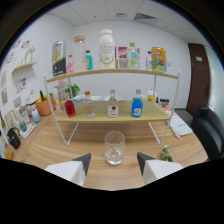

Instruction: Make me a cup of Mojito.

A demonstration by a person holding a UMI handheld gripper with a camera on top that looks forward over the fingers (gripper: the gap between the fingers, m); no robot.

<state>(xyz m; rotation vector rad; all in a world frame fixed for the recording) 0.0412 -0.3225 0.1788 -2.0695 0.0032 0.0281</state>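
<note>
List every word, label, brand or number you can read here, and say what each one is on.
None is readable.
Bottles on the upper shelf: labels too blurred.
Bottles on the lower shelf: labels too small.
Papers on the wall: unreadable.
Glass, just ahead of the open gripper: no text.

Bright, even overhead light from the ceiling panels (118, 15); white walls washed pale. Soft, faint shadows under the shelf (112, 117) on the bench (65, 145). Strong fisheye bend: shelf boards bow, black vignette rings the view. Overall softness; bottle labels unreadable. Glass (114, 148) shows mild highlights.
</note>
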